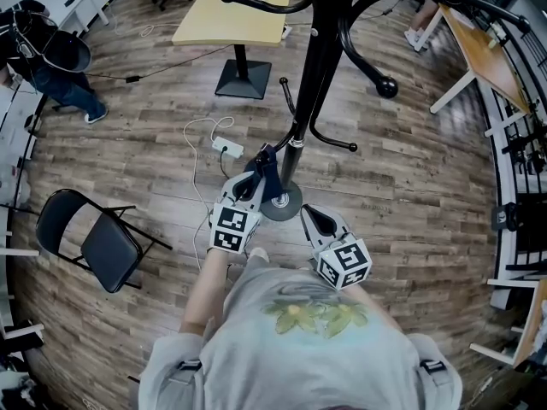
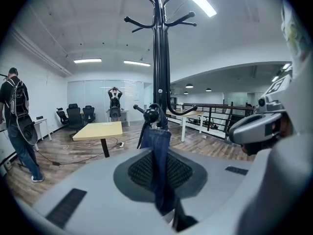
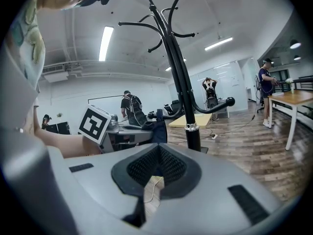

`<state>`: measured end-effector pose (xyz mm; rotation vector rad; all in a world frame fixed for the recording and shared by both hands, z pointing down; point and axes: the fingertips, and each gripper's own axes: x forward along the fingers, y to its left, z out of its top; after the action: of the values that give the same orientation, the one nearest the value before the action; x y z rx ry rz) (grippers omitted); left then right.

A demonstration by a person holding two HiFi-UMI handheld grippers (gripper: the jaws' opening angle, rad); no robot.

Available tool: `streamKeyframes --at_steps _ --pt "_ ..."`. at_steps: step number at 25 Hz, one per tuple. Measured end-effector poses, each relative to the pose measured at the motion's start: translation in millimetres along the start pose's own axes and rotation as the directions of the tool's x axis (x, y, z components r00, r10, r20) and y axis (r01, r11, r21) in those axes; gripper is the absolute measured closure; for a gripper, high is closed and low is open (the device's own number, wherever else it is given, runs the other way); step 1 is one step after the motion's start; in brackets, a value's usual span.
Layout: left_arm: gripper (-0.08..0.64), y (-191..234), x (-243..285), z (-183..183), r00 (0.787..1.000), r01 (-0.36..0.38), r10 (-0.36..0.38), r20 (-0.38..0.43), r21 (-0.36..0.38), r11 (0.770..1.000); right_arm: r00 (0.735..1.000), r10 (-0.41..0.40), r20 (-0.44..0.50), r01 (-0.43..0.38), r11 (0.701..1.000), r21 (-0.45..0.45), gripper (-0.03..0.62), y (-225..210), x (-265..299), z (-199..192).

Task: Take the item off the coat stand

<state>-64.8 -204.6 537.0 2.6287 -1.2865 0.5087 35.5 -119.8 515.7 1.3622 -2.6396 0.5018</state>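
**Left gripper clamped on denim at the coat stand's low hook**

The left gripper [image 2: 159, 180] has its jaws pressed together on a strip of blue denim item [image 2: 157, 151], which hangs down from a ball-tipped low hook [image 2: 152, 114] of the black coat stand [image 2: 159, 72]. The cloth runs straight down between the pads, its top looped over the hook.

In the head view this gripper [image 1: 252, 180] sits at about 11 o'clock from the person, touching the denim [image 1: 267, 167] just beside the stand's pole [image 1: 320, 49], whose round base [image 1: 282, 203] lies at 12 o'clock.

The right gripper [image 3: 157, 168] has its jaws together with nothing between them. It hangs lower [image 1: 318, 220], at 1 o'clock, near the base and apart from the cloth.

A yellow table [image 1: 231, 15] stands farther off at 11 o'clock, a white power strip [image 1: 227, 147] lies on the floor before it, and a black folding chair [image 1: 98, 242] is at 9 o'clock.
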Motion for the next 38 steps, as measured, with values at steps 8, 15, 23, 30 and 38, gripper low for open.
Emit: streamKeyframes --at_steps 8,15,23,30,38 --pt "0.517 0.8 -11.8 1.9 1.0 -0.023 0.023 0.021 -0.005 1.0 1.0 0.021 0.0 -0.021 1.0 -0.003 0.586 6.8 -1.9 -4.0" --pt "0.517 -1.4 -21.5 -0.5 0.999 -0.041 0.041 0.024 -0.006 0.999 0.999 0.033 0.003 -0.033 0.999 -0.008 0.586 11.7 -7.9 -6.9" --pt "0.517 2.5 -29.4 1.1 0.997 -0.067 0.068 0.027 -0.029 0.997 0.999 0.051 0.001 -0.051 0.999 -0.016 0.586 14.9 -10.1 -5.7" --pt "0.517 4.2 -37.1 0.1 0.996 -0.089 0.091 0.026 -0.038 0.995 0.997 0.079 -0.004 -0.079 0.997 -0.017 0.586 20.0 -5.4 -6.2" --pt "0.517 0.6 -53.8 1.2 0.991 -0.122 0.125 0.04 -0.052 0.991 0.994 0.111 -0.015 -0.111 0.993 -0.028 0.586 25.9 -8.5 -9.6"
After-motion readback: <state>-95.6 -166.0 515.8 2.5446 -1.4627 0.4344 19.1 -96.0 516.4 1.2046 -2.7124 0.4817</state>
